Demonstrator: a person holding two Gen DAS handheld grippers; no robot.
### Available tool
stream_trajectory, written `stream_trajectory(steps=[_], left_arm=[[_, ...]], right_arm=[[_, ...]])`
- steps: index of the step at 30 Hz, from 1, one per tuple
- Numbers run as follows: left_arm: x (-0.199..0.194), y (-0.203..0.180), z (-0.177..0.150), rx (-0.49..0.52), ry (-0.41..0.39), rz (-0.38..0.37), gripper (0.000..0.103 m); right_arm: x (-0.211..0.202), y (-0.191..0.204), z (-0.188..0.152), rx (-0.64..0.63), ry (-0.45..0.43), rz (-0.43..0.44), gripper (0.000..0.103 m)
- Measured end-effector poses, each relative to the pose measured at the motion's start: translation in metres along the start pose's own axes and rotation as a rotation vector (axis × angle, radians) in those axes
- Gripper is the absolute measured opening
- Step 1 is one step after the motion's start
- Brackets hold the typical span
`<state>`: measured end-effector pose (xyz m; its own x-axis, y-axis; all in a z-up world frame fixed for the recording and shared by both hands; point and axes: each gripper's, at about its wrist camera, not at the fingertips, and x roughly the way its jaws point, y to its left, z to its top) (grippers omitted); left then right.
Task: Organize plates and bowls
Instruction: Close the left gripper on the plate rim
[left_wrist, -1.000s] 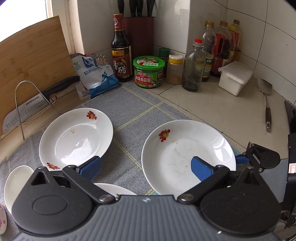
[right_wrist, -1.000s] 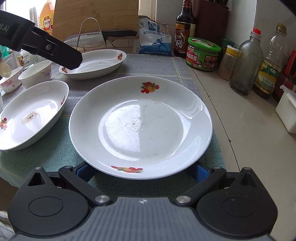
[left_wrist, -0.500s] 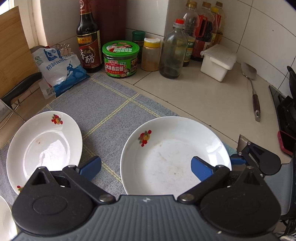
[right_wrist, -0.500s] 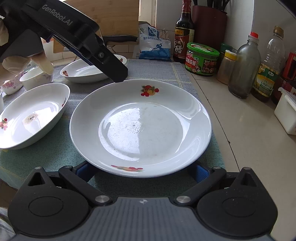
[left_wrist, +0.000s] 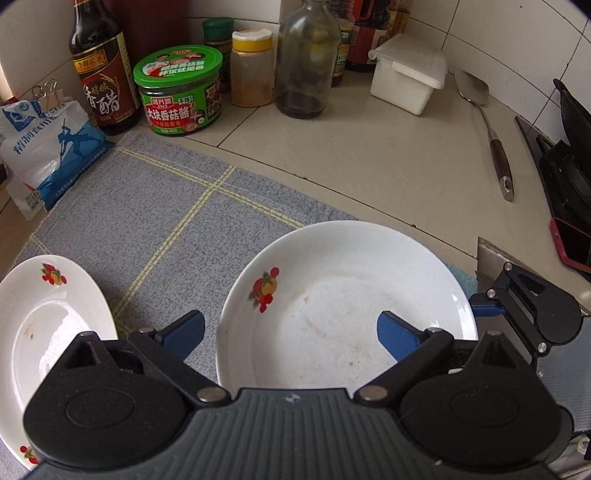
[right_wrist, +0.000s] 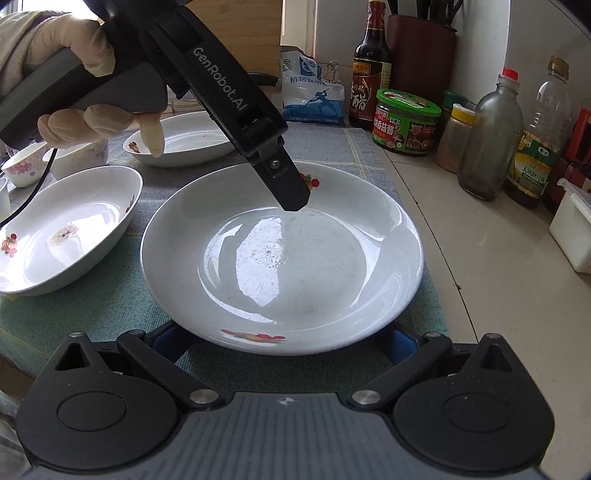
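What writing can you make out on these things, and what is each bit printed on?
"GenRobot.AI": on the side of the left gripper.
"香醋": on the dark vinegar bottle.
"大块香菇酱": on the green-lidded jar.
"1913": small, on the same jar's label.
Salt bag: large characters blurred, not surely readable.
Oil bottle: label too small to read.
The plates carry only fruit pictures, no text.

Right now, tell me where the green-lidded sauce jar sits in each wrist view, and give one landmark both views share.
Left wrist view: the green-lidded sauce jar is upper left of centre, on the counter just past the grey mat's far edge.
Right wrist view: the same jar is upper right, beyond the large plate.
Shared landmark: the dark vinegar bottle stands just left of the jar in both.
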<state>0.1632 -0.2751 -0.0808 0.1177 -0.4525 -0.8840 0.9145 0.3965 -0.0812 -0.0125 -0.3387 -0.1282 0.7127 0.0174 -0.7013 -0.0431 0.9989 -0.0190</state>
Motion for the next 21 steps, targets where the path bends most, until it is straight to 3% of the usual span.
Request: stream_trajectory(steps=[14,21], left_arm=[[0.027,0.011,0.023,0.070,0.174,-0.113,0.085],[0.036,0.013,0.028,0.084,0.224,-0.135,0.079]], right_arm=[[0.001,-0.002,0.003,-0.023,0.002,0.029,0.103],[0.001,-0.003,0.005,-0.026,0.010,0.037,0.103]])
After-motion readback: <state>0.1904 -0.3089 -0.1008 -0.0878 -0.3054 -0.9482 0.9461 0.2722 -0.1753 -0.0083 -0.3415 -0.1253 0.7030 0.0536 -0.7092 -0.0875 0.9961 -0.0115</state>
